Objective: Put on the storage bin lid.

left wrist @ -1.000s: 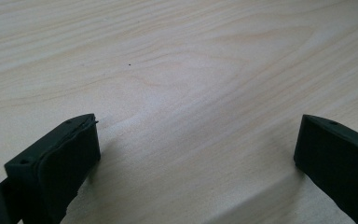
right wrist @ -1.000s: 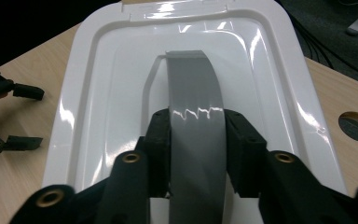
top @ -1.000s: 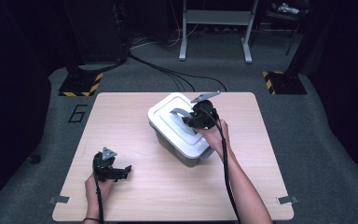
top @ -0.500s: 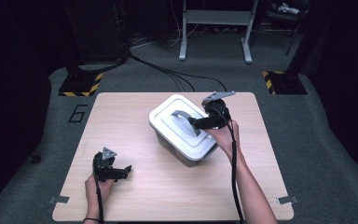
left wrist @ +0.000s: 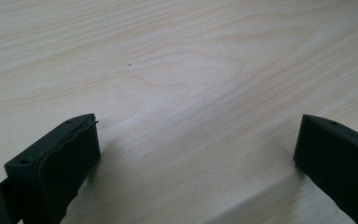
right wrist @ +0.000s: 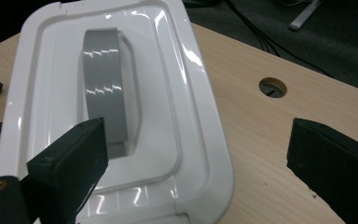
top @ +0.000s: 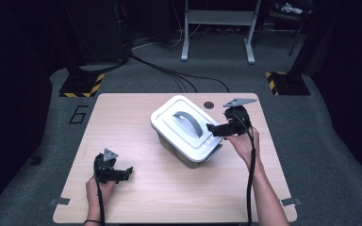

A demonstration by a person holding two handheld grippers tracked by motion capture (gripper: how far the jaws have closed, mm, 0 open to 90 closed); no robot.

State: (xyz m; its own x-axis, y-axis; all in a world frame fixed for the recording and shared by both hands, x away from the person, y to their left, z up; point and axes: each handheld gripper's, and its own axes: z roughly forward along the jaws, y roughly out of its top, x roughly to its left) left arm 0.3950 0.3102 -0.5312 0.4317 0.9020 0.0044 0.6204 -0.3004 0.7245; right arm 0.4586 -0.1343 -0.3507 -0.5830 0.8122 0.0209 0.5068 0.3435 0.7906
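Lidded white bin [top: 187, 129] sits at table [top: 122, 117] centre. My right gripper [top: 218, 129] hovers at its three o'clock edge, jaws wide, likely positioned for the lid's rim. My left gripper [top: 125, 173], also wide, rests empty at seven o'clock.

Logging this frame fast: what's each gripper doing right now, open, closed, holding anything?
Left gripper: open, holding nothing, over bare table.
Right gripper: open, holding nothing, at the edge of the white box lid.
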